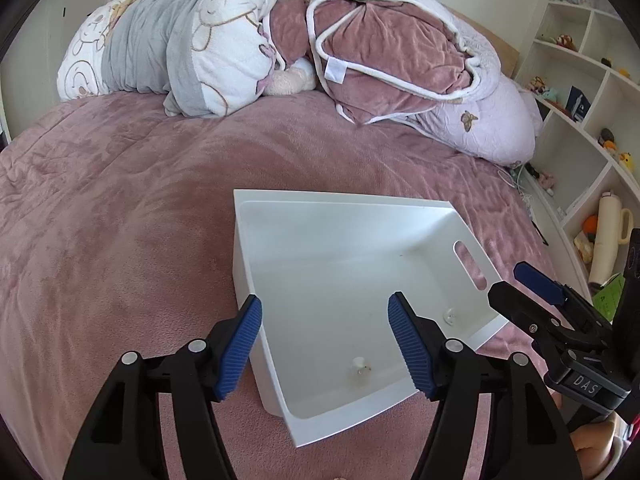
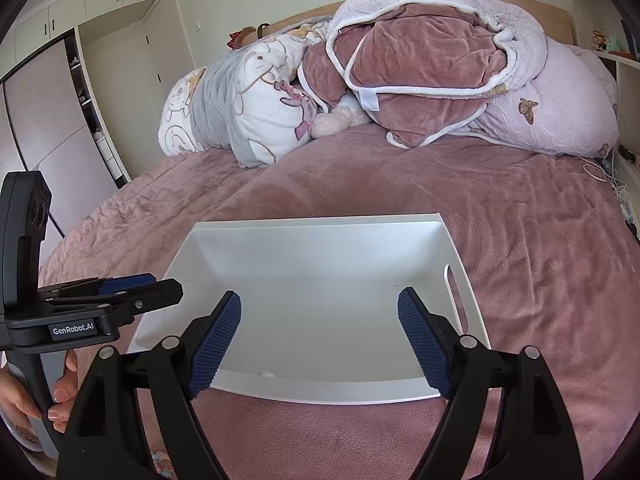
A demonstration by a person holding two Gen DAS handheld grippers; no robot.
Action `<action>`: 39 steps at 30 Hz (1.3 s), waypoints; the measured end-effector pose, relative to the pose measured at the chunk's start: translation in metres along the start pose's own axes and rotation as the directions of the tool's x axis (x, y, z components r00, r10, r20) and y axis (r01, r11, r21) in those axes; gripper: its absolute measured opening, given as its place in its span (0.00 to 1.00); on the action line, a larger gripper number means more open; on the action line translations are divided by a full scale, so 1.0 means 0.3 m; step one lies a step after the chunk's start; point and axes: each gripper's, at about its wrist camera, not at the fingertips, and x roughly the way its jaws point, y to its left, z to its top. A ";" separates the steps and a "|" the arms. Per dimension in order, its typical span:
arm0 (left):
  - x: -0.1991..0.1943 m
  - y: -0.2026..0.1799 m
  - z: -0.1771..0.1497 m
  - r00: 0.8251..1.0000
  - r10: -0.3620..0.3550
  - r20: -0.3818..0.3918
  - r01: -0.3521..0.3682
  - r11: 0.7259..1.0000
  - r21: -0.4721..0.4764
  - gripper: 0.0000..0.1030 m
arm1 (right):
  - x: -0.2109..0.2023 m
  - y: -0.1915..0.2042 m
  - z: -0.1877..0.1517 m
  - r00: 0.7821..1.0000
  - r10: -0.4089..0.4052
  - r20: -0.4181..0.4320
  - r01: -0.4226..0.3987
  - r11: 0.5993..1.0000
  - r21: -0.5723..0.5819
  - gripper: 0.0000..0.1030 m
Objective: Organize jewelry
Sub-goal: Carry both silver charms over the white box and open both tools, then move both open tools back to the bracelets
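White bin (image 1: pixel 332 248) sitting on the pink bedspread (image 1: pixel 120 208), two small pale jewelry pieces (image 1: pixel 360 368) on its floor, left gripper (image 1: pixel 324 348) spread wide over the near rim — nothing held, right gripper (image 2: pixel 320 340) likewise wide and empty

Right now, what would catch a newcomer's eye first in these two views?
A white bin sits on the pink bedspread, holding only two small pale pieces near its close wall. Both the left claw and right claw hover open over it. Rolled quilts pile up at the headboard.
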 end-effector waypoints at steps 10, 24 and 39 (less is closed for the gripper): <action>-0.301 0.050 -0.134 0.990 0.032 0.138 -0.045 0.995 0.094 0.88 | -0.226 0.177 -0.057 0.996 -0.004 0.092 0.022 0.982 -0.190 0.95; -0.547 0.123 -0.366 0.980 0.048 0.193 -0.076 0.987 0.141 0.90 | -0.434 0.284 -0.257 0.992 0.063 0.105 -0.040 0.978 -0.203 0.95; -0.470 0.162 -0.628 0.993 0.061 0.103 -0.080 0.978 0.193 0.91 | -0.356 0.226 -0.494 1.000 0.017 0.011 -0.016 0.995 -0.097 0.95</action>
